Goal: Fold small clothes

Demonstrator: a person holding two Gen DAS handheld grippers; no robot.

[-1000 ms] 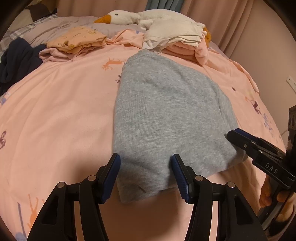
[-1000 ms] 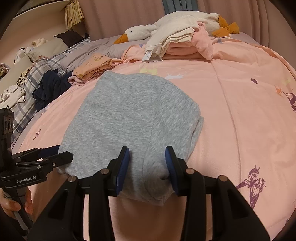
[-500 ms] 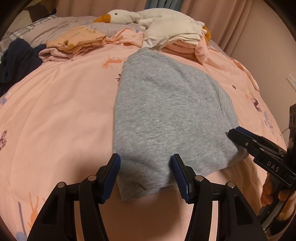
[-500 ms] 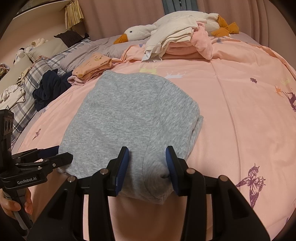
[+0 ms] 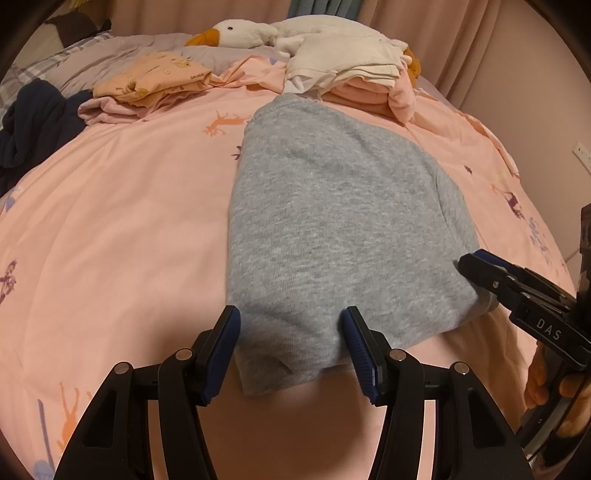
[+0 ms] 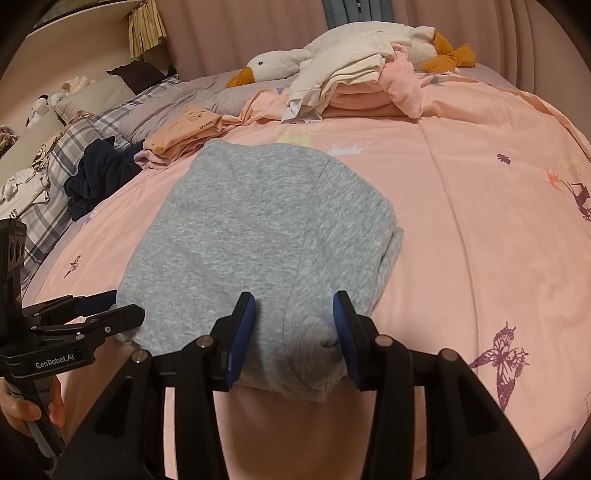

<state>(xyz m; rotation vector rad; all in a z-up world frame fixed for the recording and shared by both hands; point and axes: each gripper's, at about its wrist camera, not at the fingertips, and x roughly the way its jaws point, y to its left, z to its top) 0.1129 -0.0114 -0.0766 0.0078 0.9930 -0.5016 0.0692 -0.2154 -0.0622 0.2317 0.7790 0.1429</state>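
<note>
A folded grey garment (image 5: 332,221) lies flat on the pink bedspread (image 5: 110,229). My left gripper (image 5: 291,332) stands open at the garment's near left corner, which lies loose between its blue pads. My right gripper (image 6: 293,321) straddles the near right corner (image 6: 306,354); its jaws are opening, and the slightly bunched cloth rests between them without being pinched. Each gripper also shows in the other's view: the right gripper (image 5: 476,266) at the garment's right edge, the left gripper (image 6: 122,306) at its left edge, each with a hand on its handle.
Behind the garment sits a stack of folded white and pink clothes (image 5: 351,74) against a plush goose (image 5: 236,33). An orange folded piece (image 5: 151,77) and a dark navy heap (image 5: 33,122) lie at the back left. Curtains hang beyond the bed.
The right gripper's jaws have spread a little around the grey corner. Both hands and the garment have kept their places.
</note>
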